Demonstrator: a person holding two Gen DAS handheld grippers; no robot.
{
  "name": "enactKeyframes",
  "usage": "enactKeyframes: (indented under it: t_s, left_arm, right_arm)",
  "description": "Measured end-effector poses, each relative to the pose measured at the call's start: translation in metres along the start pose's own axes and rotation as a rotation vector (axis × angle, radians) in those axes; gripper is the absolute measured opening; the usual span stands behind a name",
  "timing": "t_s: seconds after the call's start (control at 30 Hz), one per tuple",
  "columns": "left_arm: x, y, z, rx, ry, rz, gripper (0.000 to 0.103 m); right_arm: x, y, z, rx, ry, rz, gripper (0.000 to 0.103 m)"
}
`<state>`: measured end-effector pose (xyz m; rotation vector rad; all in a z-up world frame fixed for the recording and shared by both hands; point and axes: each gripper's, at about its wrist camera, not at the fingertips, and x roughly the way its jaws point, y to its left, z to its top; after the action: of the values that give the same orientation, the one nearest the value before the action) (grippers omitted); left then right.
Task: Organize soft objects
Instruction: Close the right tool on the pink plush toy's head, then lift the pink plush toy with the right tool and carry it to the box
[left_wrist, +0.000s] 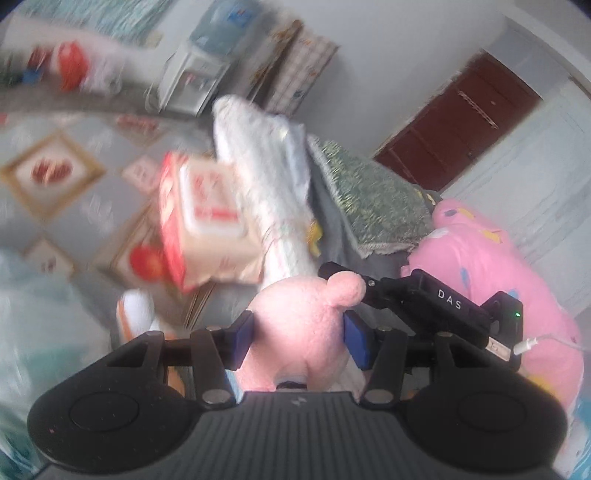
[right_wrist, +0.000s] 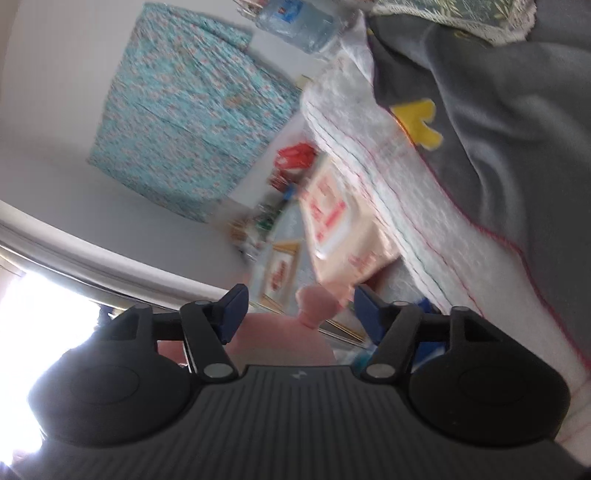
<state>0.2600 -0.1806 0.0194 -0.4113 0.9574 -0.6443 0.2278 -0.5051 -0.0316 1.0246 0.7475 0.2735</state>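
Note:
My left gripper (left_wrist: 299, 332) is shut on a pink plush toy (left_wrist: 306, 325), its blue pads (left_wrist: 356, 341) pressing both sides; a round ear sticks up to the right. My right gripper shows in the left wrist view as a black body marked DAS (left_wrist: 436, 306), just right of the toy. In the right wrist view my right gripper (right_wrist: 299, 314) is open, with the pink plush (right_wrist: 280, 339) below and between its fingers, not clamped. A large pink patterned plush or pillow (left_wrist: 491, 273) lies on the right. The views are blurred by motion.
A bed with a grey blanket (right_wrist: 498, 122) and white striped sheet (right_wrist: 388, 177), a green patterned cushion (left_wrist: 373, 199), a cardboard box (left_wrist: 207, 221) on the patterned floor (left_wrist: 51, 173), a water dispenser (left_wrist: 199, 70), a brown door (left_wrist: 461, 122) and a turquoise cloth on the wall (right_wrist: 184, 110).

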Motion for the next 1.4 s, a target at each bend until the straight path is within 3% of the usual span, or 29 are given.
enactKeyframes:
  t_s: [0.07,0.23,0.37,0.43,0.53,0.67,0.8,0.97,1.03,1.13,1.3,1.4]
  left_arm:
    - [0.006,0.011,-0.004,-0.037,0.005,0.011,0.053]
    - [0.008,0.022,-0.009,-0.065,-0.007,-0.01,0.054]
    - [0.007,0.022,-0.01,-0.036,-0.005,-0.008,0.055]
    - [0.006,0.02,-0.01,-0.01,-0.002,-0.003,0.056]
    - [0.003,0.012,-0.01,0.047,-0.002,0.016,0.057]
    - [-0.001,0.002,-0.01,0.141,-0.002,0.083,0.066]
    - [-0.003,-0.004,-0.014,0.222,-0.003,0.121,0.067]
    - [-0.006,-0.017,-0.024,0.347,-0.028,0.179,0.049]
    - [-0.008,-0.02,-0.026,0.37,-0.03,0.191,0.048]
    - [-0.01,-0.021,-0.03,0.395,-0.035,0.203,0.048]
    - [-0.013,-0.018,-0.032,0.402,-0.046,0.218,0.048]
    - [-0.015,-0.018,-0.032,0.415,-0.047,0.225,0.048]
  right_arm:
    - [0.008,-0.004,-0.005,0.008,0.025,-0.012,0.053]
    - [0.017,-0.008,-0.01,0.008,0.037,-0.014,0.049]
    - [0.023,-0.01,-0.01,0.01,0.043,-0.015,0.039]
    - [0.027,-0.012,-0.01,0.01,0.046,-0.016,0.024]
    - [0.031,-0.015,-0.01,0.005,0.054,-0.022,0.02]
    - [0.034,-0.011,-0.011,-0.025,0.054,-0.029,0.019]
    - [0.034,-0.002,-0.012,-0.079,0.046,-0.044,0.019]
    - [0.035,-0.003,-0.01,-0.061,0.05,-0.045,0.027]
    - [0.037,-0.008,-0.009,-0.039,0.051,-0.041,0.041]
    - [0.041,-0.014,-0.009,0.003,0.071,-0.025,0.046]
    - [0.046,-0.01,-0.016,-0.013,0.096,-0.03,0.045]
    - [0.045,-0.002,-0.018,-0.056,0.09,-0.03,0.027]
